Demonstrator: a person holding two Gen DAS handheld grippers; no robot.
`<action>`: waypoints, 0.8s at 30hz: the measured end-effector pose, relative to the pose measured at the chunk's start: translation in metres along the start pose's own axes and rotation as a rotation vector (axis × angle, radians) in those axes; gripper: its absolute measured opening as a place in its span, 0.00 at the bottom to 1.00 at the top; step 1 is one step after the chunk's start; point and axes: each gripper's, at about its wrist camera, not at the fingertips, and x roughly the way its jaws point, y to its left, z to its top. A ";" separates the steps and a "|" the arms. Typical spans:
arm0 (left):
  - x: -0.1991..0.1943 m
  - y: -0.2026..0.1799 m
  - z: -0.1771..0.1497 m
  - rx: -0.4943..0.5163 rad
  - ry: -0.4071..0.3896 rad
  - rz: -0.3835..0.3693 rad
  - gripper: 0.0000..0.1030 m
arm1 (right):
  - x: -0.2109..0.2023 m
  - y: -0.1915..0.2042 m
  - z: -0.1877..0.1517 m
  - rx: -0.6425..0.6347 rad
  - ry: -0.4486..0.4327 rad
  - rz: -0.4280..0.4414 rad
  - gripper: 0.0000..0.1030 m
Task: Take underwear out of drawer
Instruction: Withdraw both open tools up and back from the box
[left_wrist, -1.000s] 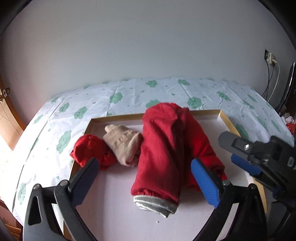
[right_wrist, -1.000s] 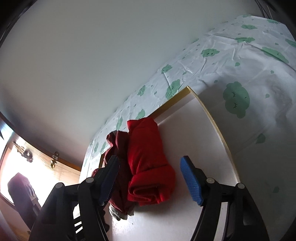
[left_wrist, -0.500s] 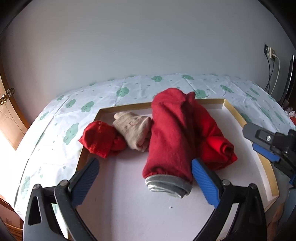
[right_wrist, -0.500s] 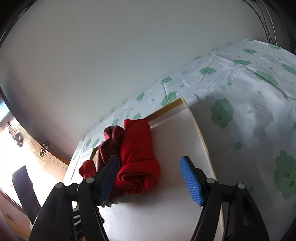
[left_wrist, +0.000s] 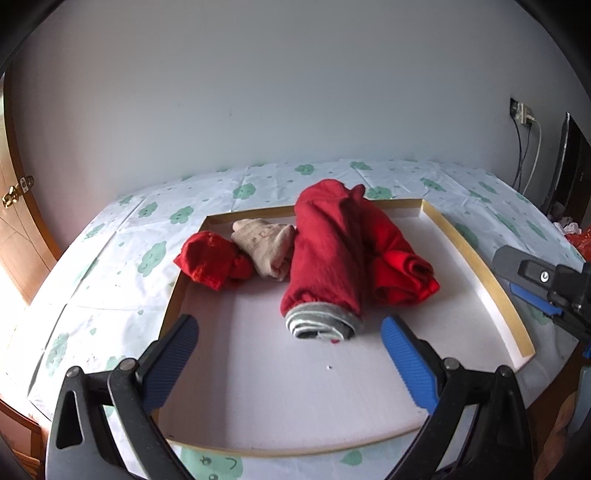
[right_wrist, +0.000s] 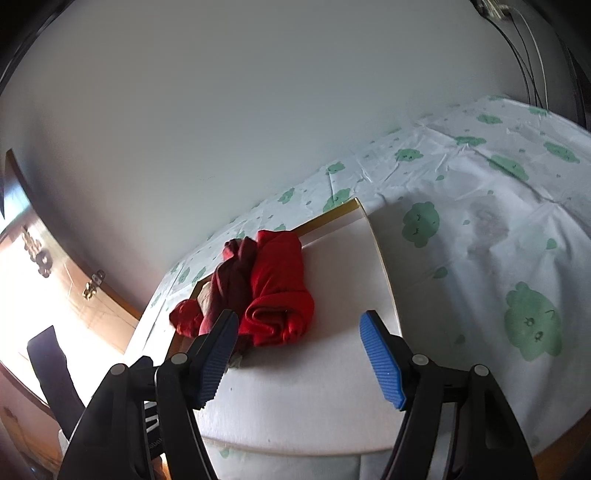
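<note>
**Four rolled garments in an open drawer, both grippers empty**

Four cloth items lie in the shallow white drawer (left_wrist: 476, 258), which rests on a cloud-print sheet (left_wrist: 155, 254) and serves as landmark here.

- Item 1: long red roll with grey waistband (left_wrist: 325, 266), mid-drawer, waistband end toward the open front. Probably the underwear to be taken, judging by the elastic band; its near end offers the easiest hold.
- Item 2: brighter red roll (left_wrist: 402, 273), touching item 1 on the side nearer the drawer's right rim.
- Item 3: beige bundle (left_wrist: 266, 247), touching item 1 on the other side, toward the back wall.
- Item 4: small red bundle (left_wrist: 210, 262), at the drawer's left rim, touching item 3.

All four are still inside the drawer; nothing has been lifted.

Left gripper (left_wrist: 290, 347): jaws spread wide, nothing between the pads, hanging over the drawer's bare front floor, aimed at item 1.

Right gripper (right_wrist: 295, 354): jaws likewise apart and empty, over the drawer's right front part, looking across at the red rolls. It also shows at the edge of the left wrist view, outside the right rim.

Change against the earlier frames: both views have drawn back from the pile. Item 1's waistband, previously low between the left pads, now sits beyond them, and more bare drawer floor and the front edge show. The right view has levelled out. The garments themselves have not shifted.
</note>
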 end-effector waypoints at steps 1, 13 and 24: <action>-0.001 -0.001 -0.001 0.005 -0.002 0.003 0.98 | -0.002 0.001 -0.002 -0.015 -0.006 -0.004 0.69; -0.008 -0.007 -0.022 0.050 -0.132 0.071 0.98 | -0.018 0.016 -0.024 -0.201 -0.153 -0.063 0.69; -0.025 -0.007 -0.048 0.036 -0.260 0.047 0.98 | -0.031 0.026 -0.053 -0.355 -0.353 -0.071 0.69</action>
